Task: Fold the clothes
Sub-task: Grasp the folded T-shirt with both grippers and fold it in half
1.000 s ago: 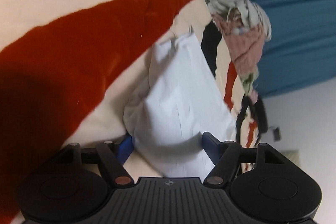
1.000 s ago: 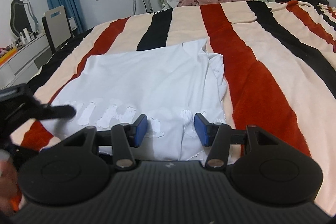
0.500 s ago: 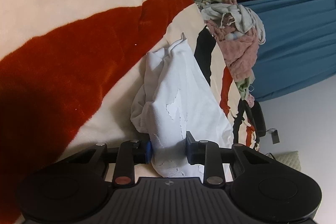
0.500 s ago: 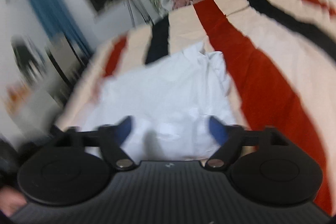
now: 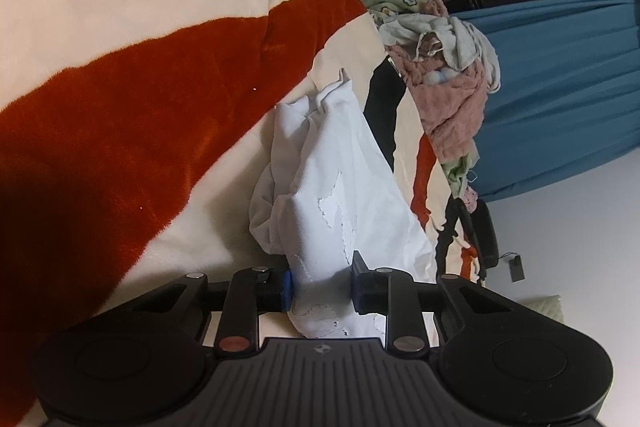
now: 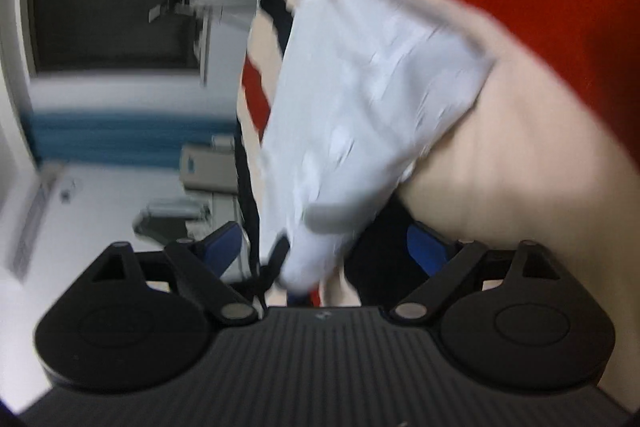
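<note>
Our left claw point(image 5: 322, 287) grips the white shirt point(image 5: 340, 187) on the bed point(image 5: 120, 131); our right claw point(image 6: 324, 247) gapes wide around its blurred edge. We should clamp it squarely before lifting.

left gripper point(image 5: 322, 287) now clamped on white shirt point(image 5: 344, 187), right gripper point(image 6: 320, 247) spread wider, rolled sideways
</note>
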Demonstrator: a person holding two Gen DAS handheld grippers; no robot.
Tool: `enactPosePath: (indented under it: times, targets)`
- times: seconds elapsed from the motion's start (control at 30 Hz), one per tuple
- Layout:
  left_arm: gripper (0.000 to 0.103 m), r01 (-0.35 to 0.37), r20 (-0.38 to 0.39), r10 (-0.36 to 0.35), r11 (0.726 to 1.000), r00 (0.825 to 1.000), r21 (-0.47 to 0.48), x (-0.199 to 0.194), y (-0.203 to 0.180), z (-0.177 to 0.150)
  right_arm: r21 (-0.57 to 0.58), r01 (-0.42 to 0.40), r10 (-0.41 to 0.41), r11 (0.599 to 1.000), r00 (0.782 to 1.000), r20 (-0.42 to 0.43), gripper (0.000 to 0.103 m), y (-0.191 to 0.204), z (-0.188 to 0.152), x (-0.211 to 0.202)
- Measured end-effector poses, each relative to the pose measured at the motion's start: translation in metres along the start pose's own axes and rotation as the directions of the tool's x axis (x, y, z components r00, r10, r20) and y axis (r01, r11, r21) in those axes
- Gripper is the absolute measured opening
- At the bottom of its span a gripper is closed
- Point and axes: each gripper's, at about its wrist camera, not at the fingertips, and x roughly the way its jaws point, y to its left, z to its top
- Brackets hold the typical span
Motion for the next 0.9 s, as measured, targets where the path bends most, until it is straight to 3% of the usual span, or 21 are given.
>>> enactPosePath:
  times: [0.2,0.47,0.57,0.6,0.63,0.73,0.9]
  targets:
    - [0.026,0.027,0.002,-0.027,1.000,1.000,-0.016,-0.001,0.002,0.001,0.013,0.001,-0.003,1.000,0.986,0.166,0.083,0.000,0.010,-0.008]
    - [0.026,0.042,0.002,-0.042,0.999,0.999,-0.030,0.000,0.005,0.003,0.049,0.040,-0.049,0.998,0.979,0.200,0.072,-0.007,0.017,-0.009]
    - [0.026,0.047,0.002,-0.047,0.998,0.999,-0.031,0.000,0.006,0.004,0.037,0.073,-0.079,0.997,0.975,0.206,0.055,-0.008,0.018,-0.011]
    - [0.026,0.052,0.001,-0.052,0.998,0.999,-0.025,0.000,0.005,0.004,0.025,0.089,-0.093,0.996,0.975,0.204,0.041,-0.009,0.019,-0.012]
    - [0.026,0.056,0.001,-0.056,0.998,0.998,-0.017,0.000,0.004,0.005,0.015,0.101,-0.102,0.995,0.974,0.203,0.035,-0.009,0.020,-0.014]
    - [0.026,0.057,0.011,-0.057,0.998,0.998,0.035,-0.003,-0.002,0.002,-0.013,0.104,-0.099,0.994,0.972,0.212,0.025,-0.008,0.018,-0.018]
    - [0.025,0.093,0.000,-0.093,0.995,0.996,0.046,-0.011,-0.007,-0.001,-0.100,0.105,-0.077,0.989,0.964,0.255,0.021,0.009,0.014,-0.029]
